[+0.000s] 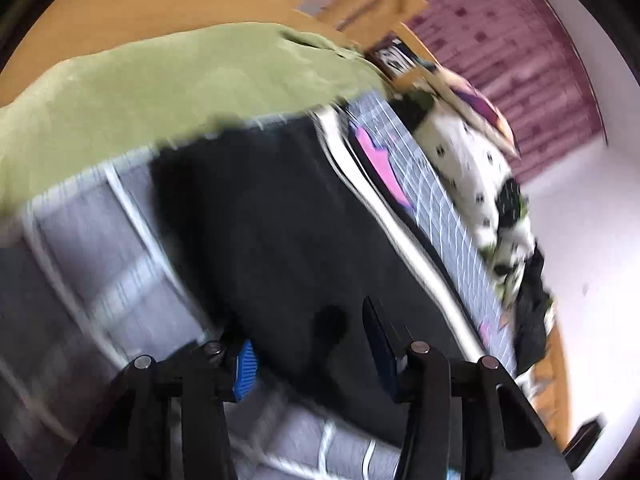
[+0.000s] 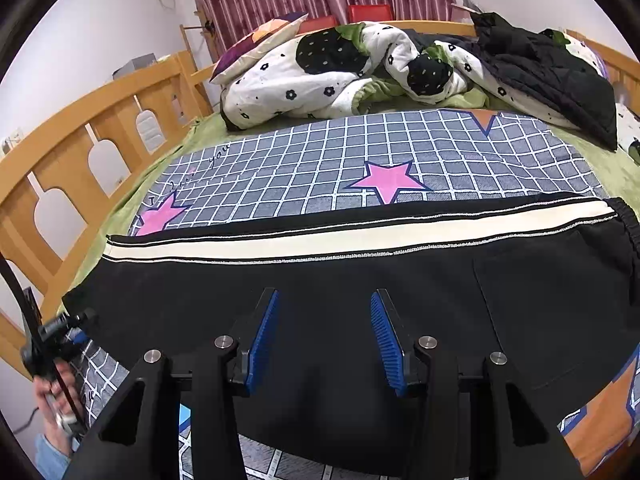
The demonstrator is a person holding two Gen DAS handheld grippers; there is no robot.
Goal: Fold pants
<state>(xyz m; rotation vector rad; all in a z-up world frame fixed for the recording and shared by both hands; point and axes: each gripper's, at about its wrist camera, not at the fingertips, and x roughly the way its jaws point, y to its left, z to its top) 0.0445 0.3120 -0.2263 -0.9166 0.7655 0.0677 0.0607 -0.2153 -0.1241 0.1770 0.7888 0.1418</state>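
- The pants (image 2: 320, 280) lay flat across the checked sheet (image 2: 304, 160), lengthwise from left to right, with the waistband (image 2: 624, 216) at the right end.
- The right gripper (image 2: 324, 340) hung above the middle of the pants, with its jaws apart.
- The left gripper (image 2: 60, 336) was at the left end of the pants, at the leg end, with a hand (image 2: 52, 396) just below it.
- Behind the sheet lay a crumpled quilt (image 2: 320, 76), a pillow (image 2: 256, 44) to its left and a jacket (image 2: 540, 68) to its right.
- A wooden rail (image 2: 80, 152) ran along the left side of the bed.
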